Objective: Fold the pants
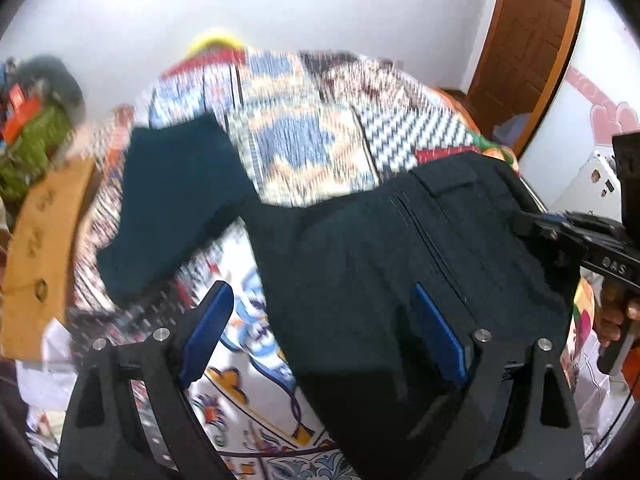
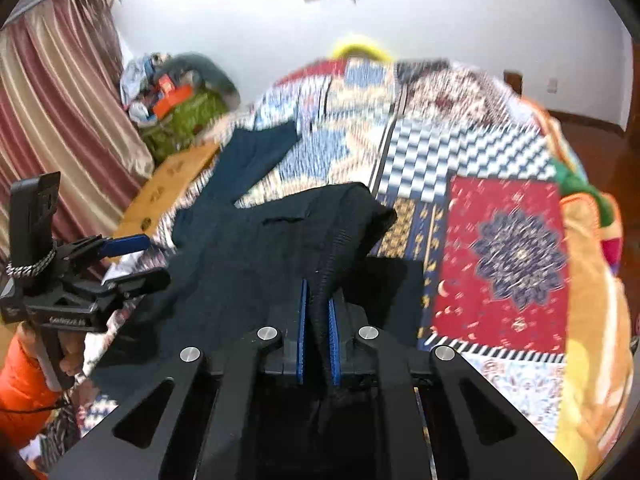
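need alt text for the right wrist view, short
The right gripper has its jaws shut on a bunched edge of dark pants spread over a patchwork quilt on a bed. At left, the left gripper, held by a hand, hovers with jaws open by the pants' other side.

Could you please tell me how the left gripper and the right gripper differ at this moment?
The left gripper stands wide open, while the right gripper is shut. The left gripper's blue pads grip nothing, one over the patterned bedspread, the other over the dark pants; the right gripper's pads pinch a bunched fold of the pants. Both are black, blue-padded, held in a hand and pointed down at the bed.
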Motion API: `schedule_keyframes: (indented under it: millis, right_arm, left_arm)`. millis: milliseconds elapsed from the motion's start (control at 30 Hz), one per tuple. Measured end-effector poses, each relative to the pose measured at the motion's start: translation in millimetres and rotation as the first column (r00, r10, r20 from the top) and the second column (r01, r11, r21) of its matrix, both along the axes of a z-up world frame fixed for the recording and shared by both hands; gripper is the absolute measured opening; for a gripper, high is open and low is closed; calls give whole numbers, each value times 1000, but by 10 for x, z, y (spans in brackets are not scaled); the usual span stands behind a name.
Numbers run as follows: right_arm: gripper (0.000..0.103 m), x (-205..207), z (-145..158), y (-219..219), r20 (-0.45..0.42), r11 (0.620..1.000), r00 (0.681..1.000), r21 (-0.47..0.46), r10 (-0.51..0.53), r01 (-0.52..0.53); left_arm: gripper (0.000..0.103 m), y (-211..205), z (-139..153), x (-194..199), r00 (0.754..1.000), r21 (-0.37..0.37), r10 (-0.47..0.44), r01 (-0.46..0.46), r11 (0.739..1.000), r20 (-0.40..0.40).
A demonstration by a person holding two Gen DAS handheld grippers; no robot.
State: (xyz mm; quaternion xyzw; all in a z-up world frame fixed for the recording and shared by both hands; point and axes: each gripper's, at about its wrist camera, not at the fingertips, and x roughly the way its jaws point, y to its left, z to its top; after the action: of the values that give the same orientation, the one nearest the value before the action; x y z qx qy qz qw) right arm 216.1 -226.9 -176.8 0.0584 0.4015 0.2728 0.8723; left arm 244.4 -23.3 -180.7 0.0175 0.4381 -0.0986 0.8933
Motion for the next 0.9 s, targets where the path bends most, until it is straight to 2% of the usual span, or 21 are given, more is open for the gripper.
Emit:
schedule_keyframes:
  millis: [100,167,267,300,367,433,500,600,633,700,800,900]
  right_arm:
    - [7,-123,102,-137,16,1000,1000,6,-13,13]
    - [7,-165,50,-176,23,999,999,-38,-31,32]
    - [9,-96,-183,-215,-44,994,997,-85,-69,65]
    - [12,-66,-279,-238,-84,993,994,-103,-69,60]
    - [13,-29,-438,-246,-141,988,988,-150,-70,49]
    - [19,-50,-451,-249,-138,984,988,-172,-68,44]
    - [27,-70,-351,-260,-111,980,991,-193,-72,49]
    - [43,-122,-190,-297,-65,983,994,-166,-85,73]
    - [46,-165,-142,-322,-47,984,995,-157,-91,83]
    - [46,-230,-82,-353,-23,986,995,-143,-95,91]
    - [46,-381,-55,-372,-9,988,996,-123,-93,92]
    - [46,-523,-88,-405,-16,989,995,-111,-97,94]
  left_arm:
    - [91,0,181,9,999,23,8,-9,1000,50]
    - [91,-15,189,66,999,38,14,-16,999,51]
    - [91,-101,9,168,1000,75,9,-10,997,8]
    - [91,-122,-69,190,1000,85,5,-4,996,-10]
    - [91,-204,-313,240,997,115,-14,22,993,-71]
    - [91,-256,-537,271,993,136,-26,42,990,-118]
    - [92,-256,-593,260,995,115,-26,37,993,-101]
    - [92,-258,-574,277,993,113,-30,43,993,-115]
    - [92,-261,-548,289,993,122,-34,48,991,-114]
    - [91,-275,-454,322,994,140,-44,59,988,-105]
    - [91,-299,-258,438,998,187,-51,58,981,-41]
    - [91,-302,-117,736,999,207,-51,53,977,-16]
